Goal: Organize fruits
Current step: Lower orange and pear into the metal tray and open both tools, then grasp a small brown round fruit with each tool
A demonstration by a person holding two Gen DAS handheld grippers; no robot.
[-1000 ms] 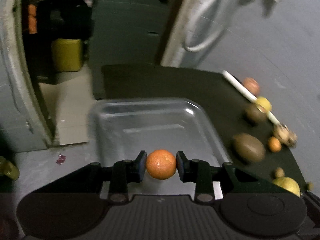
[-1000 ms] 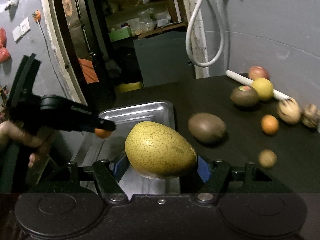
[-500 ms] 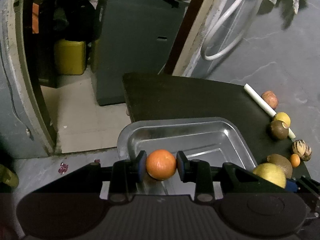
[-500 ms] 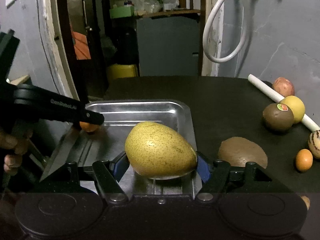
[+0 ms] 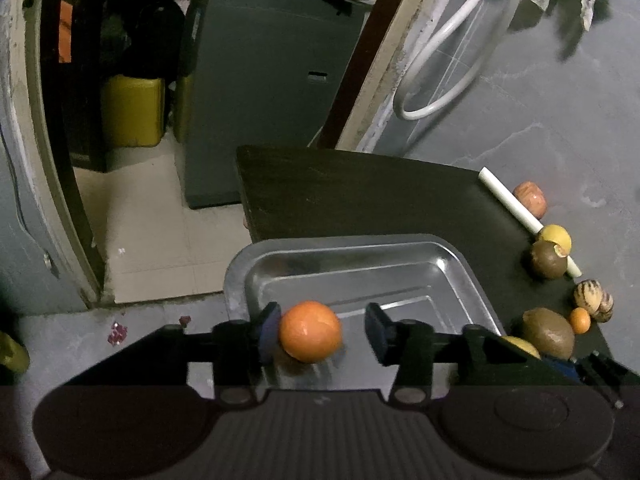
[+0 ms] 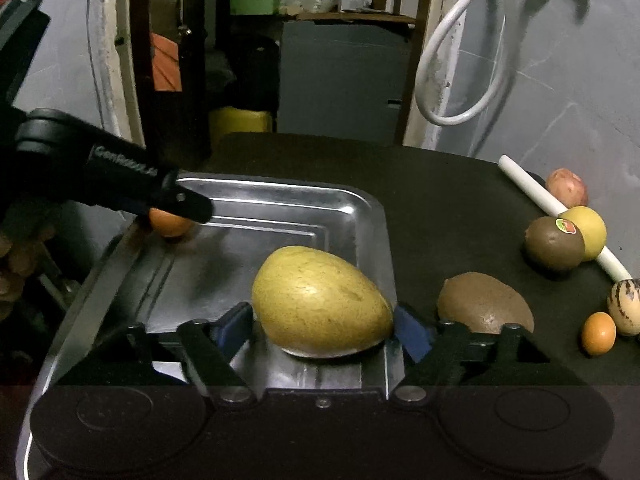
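**Left wrist view: both fruits let go over the tray**

Left wrist view, now: my left hand-held gripper (image 5: 324,332) has just been opening, and the orange (image 5: 310,331) sits between the jaws, resting against the left pad with a clear gap to the right pad. A second ago it was clamped from both sides. I read that as a release: the orange is down in the near-left corner of the metal tray (image 5: 460,256), or a hair from it.

From the right wrist camera, my right hand-held gripper (image 6: 322,326) has also just been opening around the pear (image 6: 322,300). The blue pads stand a little off its skin on each side, and the pear lies on the tray floor by the near-right wall. Half a second ago the pads still pressed it. The same view shows the left gripper's arm over the orange at the tray's far-left side.

My judgement: two fruits are now delivered, and the next job is to back both grippers out without nudging either fruit.

Still on the dark tabletop (image 6: 440,200), well right of the tray: a kiwi (image 6: 486,304) just beside the tray wall, a small orange fruit (image 6: 598,333), a striped fruit (image 6: 626,307), a brown fruit (image 6: 554,243) touching a yellow one (image 6: 588,232), a reddish one (image 6: 567,187), and a white rod (image 6: 532,188).

Writing: white lettering runs along the left gripper's arm, beginning "Gen", the rest too soft to read. The brown fruit carries a red-and-green sticker (image 6: 565,225); its print is illegible.
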